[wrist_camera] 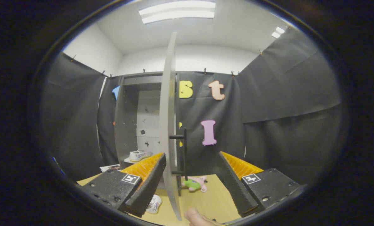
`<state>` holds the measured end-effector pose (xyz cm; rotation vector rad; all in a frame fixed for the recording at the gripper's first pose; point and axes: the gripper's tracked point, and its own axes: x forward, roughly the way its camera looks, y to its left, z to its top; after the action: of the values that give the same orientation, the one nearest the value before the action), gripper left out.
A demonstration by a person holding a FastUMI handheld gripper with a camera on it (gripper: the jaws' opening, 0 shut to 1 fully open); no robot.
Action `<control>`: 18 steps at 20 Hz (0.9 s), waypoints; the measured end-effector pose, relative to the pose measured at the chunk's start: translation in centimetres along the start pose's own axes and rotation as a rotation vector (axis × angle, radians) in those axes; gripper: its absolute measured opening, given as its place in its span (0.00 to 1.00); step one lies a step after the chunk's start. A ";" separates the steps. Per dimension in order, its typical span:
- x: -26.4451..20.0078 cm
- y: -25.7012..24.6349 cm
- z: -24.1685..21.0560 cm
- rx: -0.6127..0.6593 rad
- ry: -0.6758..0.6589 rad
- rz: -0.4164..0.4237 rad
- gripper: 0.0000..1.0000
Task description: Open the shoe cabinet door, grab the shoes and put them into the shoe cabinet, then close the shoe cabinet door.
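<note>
The grey shoe cabinet stands ahead with its door swung open, edge-on toward me. The door's black bar handle sits on its right face. One white shoe lies inside on the cabinet's lower shelf. A second white shoe lies on the tan floor beside the left finger. My gripper is open, and the door's edge passes between the fingers nearer the left one, without either finger pressing on it.
A small pink and green plush toy lies on the floor just right of the door. A person's fingertip shows below the door's lower edge. A magazine lies left of the cabinet. Black cloth walls enclose the booth.
</note>
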<state>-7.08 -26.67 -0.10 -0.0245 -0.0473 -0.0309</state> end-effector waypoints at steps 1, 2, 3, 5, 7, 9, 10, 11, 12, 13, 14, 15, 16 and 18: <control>-0.9 0.5 0.0 -0.002 -0.014 -0.016 1.00; -1.6 1.5 -0.4 0.002 -0.018 -0.028 1.00; -2.2 2.5 -1.1 0.011 -0.012 -0.037 1.00; -3.2 5.5 -2.8 0.015 0.012 -0.024 1.00; -3.6 9.3 -4.4 0.005 0.015 0.030 1.00; -3.4 11.9 -6.7 0.006 0.045 0.068 1.00; -3.1 13.5 -8.2 0.018 0.057 0.087 1.00; -2.6 14.6 -9.1 0.024 0.063 0.101 1.00; -2.0 15.9 -10.7 0.019 0.078 0.115 1.00; -1.3 16.8 -12.7 0.009 0.107 0.117 1.00; -0.3 17.7 -14.8 0.011 0.141 0.118 1.00; 0.5 18.7 -16.5 0.019 0.171 0.130 1.00; 1.2 19.7 -18.2 0.038 0.206 0.143 1.00; 2.5 21.1 -21.8 0.071 0.266 0.171 1.00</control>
<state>-2.86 -6.25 -22.25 0.0470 0.2201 0.1384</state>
